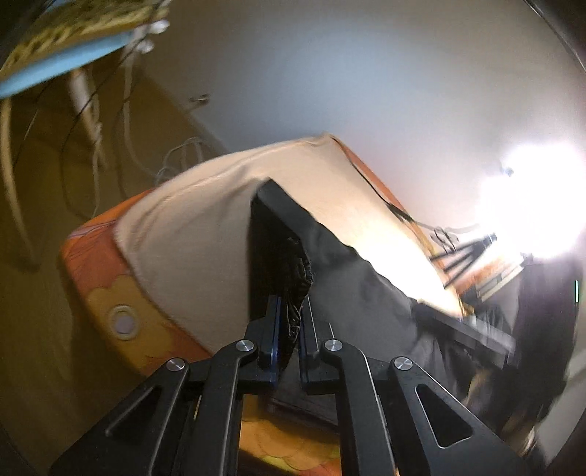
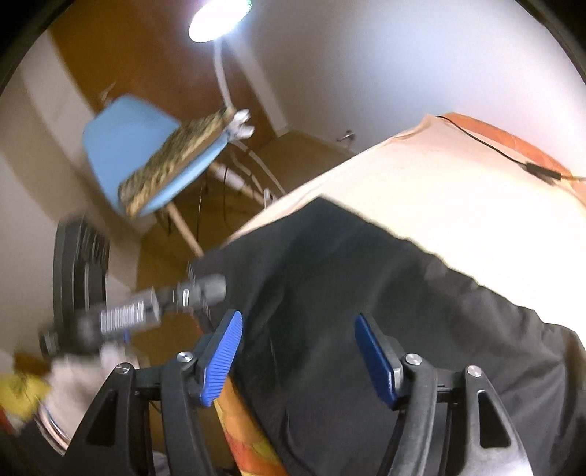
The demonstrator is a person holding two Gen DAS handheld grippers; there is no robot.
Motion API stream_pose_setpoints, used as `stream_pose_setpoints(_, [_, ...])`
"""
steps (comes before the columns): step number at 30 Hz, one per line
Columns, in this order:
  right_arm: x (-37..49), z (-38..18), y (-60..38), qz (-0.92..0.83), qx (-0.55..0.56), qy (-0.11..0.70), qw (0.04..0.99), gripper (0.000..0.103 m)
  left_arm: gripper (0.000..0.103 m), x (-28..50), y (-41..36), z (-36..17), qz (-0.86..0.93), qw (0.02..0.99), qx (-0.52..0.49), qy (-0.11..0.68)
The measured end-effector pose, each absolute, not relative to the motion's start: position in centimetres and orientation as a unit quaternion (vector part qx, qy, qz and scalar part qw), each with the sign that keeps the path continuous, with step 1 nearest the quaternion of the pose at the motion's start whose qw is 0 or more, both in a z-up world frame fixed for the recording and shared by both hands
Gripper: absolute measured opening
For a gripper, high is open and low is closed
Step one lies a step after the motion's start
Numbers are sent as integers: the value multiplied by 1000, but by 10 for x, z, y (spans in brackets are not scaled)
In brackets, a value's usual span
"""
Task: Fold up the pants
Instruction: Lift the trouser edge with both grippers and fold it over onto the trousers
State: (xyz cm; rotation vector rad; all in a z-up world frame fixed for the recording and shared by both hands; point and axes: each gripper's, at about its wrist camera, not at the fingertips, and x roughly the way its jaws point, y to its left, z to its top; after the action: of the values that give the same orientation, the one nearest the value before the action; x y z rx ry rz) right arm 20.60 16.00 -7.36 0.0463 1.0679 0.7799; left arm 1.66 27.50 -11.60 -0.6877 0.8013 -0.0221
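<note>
place: home room, likely a bedroom | evidence: orange-patterned mattress (image 1: 91, 263) with beige sheet (image 2: 439, 190) ahead of the right claw | blue chair (image 2: 121, 139) up-left of it on a wooden floor (image 2: 164, 263) | lit lamp (image 2: 216, 18) above | white walls (image 2: 403, 55) beyond

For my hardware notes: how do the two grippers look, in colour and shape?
Both are alike. The left gripper and the right gripper have black linkage arms with triangular cut-outs and round silver pivot bolts. Their fingers carry blue pads, ribbed on the right one. No cables or sleeves show.
</note>
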Motion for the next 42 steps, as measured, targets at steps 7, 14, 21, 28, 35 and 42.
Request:
stream_pose_setpoints(7, [259,-65,181,369,61,523,766,69,6,19,241,-109,-43,876,-278,393])
stream_pose_setpoints(14, [294,-92,230,341,17,567,749,67,6,20,222,-105,-65,880,-250,398])
stream_pose_setpoints(21, [302,-118,225,313,28,587,746,8,6,18,220,-105,-81,877,-254,400])
stream_pose_setpoints(28, [295,-91,191,309,56,560,767,1,6,17,203,-88,-113,883,-239,388])
stream_pose_setpoints(35, [281,-44,142,295,75,525,795,1,6,15,167,-58,-160,890,-221,366])
stream_pose_setpoints(42, [257,-11,82,265,94,505,816,1,6,5,127,-36,-223,882,-215,354])
